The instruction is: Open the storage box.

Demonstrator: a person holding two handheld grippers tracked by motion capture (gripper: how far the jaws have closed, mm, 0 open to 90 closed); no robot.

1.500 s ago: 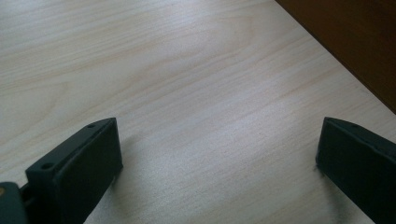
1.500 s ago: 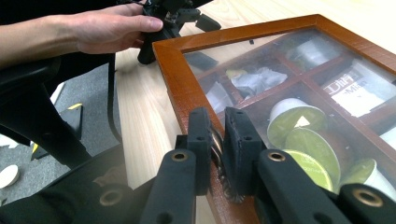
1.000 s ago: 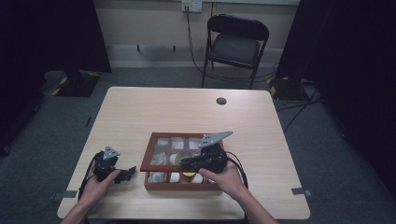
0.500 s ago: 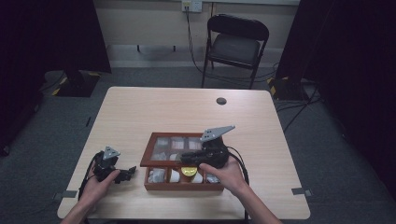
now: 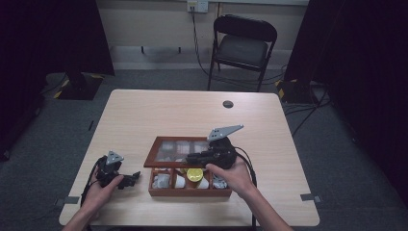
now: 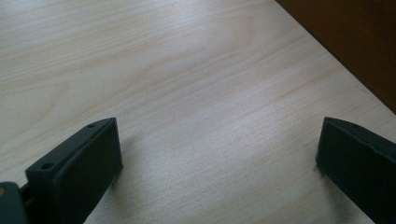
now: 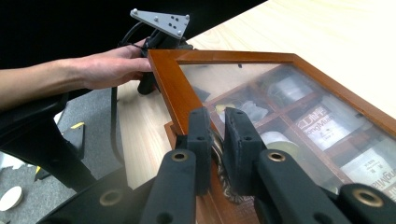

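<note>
White packets (image 7: 322, 122) inside the glass-lidded box (image 7: 173, 88), at the right of the right gripper view, carry reddish-brown printed lettering, too blurred to read. No other text is legible.

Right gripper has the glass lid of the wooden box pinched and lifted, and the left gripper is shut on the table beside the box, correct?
Not quite: the left gripper is open, its jaws standing wide apart over bare table, as the left gripper view shows. The right gripper does pinch the raised glass lid of the wooden box.

a brown wooden box (image 5: 190, 189) with a glass-paned lid (image 7: 299, 100) sits near the tabletop's front edge; lid apparently raised partway, compartments showing.
</note>
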